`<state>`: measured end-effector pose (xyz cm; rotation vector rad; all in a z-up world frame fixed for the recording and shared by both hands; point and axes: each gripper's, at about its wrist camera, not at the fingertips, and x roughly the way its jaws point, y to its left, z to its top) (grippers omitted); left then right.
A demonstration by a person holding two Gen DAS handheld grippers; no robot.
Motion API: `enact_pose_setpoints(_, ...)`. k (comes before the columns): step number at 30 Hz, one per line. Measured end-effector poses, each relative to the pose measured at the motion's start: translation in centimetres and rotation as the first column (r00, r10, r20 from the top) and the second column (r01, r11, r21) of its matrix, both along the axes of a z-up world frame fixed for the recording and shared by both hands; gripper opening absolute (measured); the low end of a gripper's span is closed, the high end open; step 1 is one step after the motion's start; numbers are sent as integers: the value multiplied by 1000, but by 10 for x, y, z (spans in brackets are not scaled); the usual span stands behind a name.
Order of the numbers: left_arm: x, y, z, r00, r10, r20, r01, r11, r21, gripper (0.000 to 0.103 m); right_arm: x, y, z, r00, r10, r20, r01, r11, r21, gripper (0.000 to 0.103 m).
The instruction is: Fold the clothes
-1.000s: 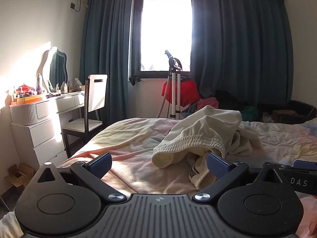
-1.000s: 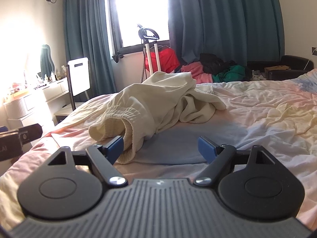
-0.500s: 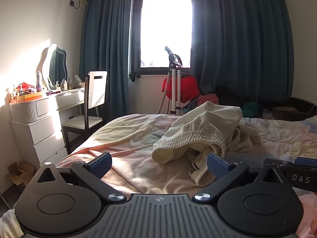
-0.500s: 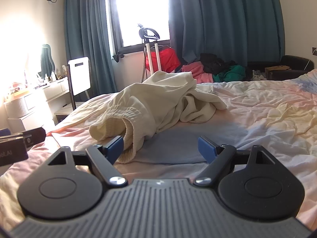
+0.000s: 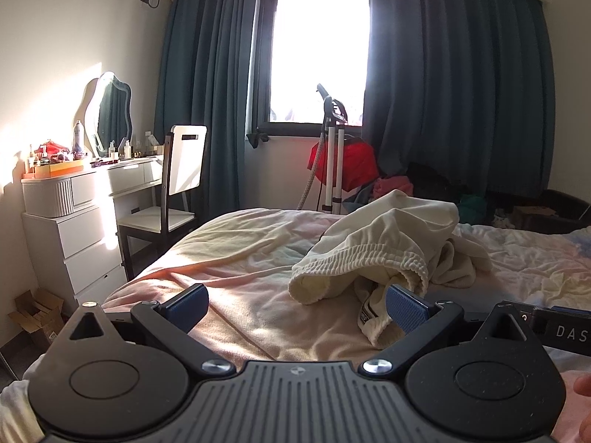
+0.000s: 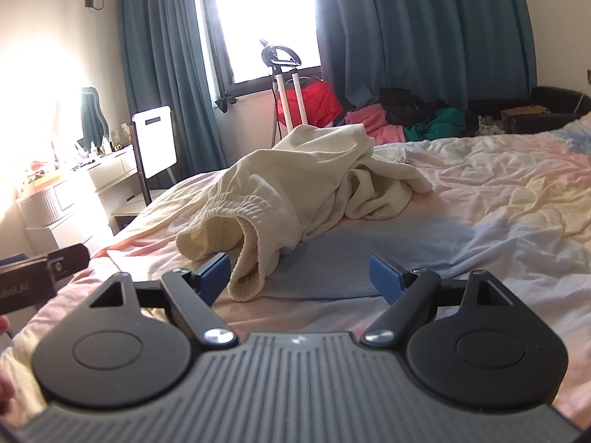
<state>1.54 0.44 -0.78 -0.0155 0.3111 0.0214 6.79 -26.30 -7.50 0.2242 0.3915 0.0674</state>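
A crumpled cream garment with an elastic waistband (image 5: 384, 251) lies in a heap on the bed (image 5: 236, 269); it also shows in the right wrist view (image 6: 295, 192). My left gripper (image 5: 295, 302) is open and empty, low over the bed, just short of the garment's near edge. My right gripper (image 6: 299, 273) is open and empty; the garment's hanging waistband edge lies just beyond its left fingertip (image 6: 216, 271). Each gripper's body shows at the edge of the other's view.
The bed has a wrinkled pastel sheet (image 6: 498, 199). A white dresser with a mirror (image 5: 77, 199) and a chair (image 5: 173, 192) stand left of the bed. A garment steamer (image 5: 332, 155) and a pile of clothes (image 6: 406, 118) are by the curtained window.
Both views have shifted slightly: the left gripper has tilted up a little and the garment sits lower in its view. The right gripper has edged slightly closer. Jaws stay open.
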Motion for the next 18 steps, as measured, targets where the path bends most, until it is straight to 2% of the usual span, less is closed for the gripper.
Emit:
enact_pose_setpoints(4,2,5,15,1000,13,6,-13,1000,9,103,6,-8,-9,999,6,-41,-2,996,91,83)
enact_pose_setpoints(5,5,6,21,1000,11,10,-11,1000,16,103,7,-9,-12,999,9,-52,-3,994,105,77)
enact_pose_setpoints(7,11,10,35,1000,3,23,-3,1000,22,103,11,-9,-20,996,13,-90,-1,992,129,75)
enact_pose_setpoints(11,31,25,50,1000,4,21,-4,1000,21,103,26,-9,-36,986,49,-162,-16,980,200,53)
enact_pose_setpoints(13,40,35,45,1000,10,18,-10,1000,23,103,42,-8,-44,976,54,-210,-1,969,246,46)
enact_pose_setpoints(18,50,64,15,998,64,10,-64,998,-23,103,84,4,-57,962,70,-264,8,959,283,45)
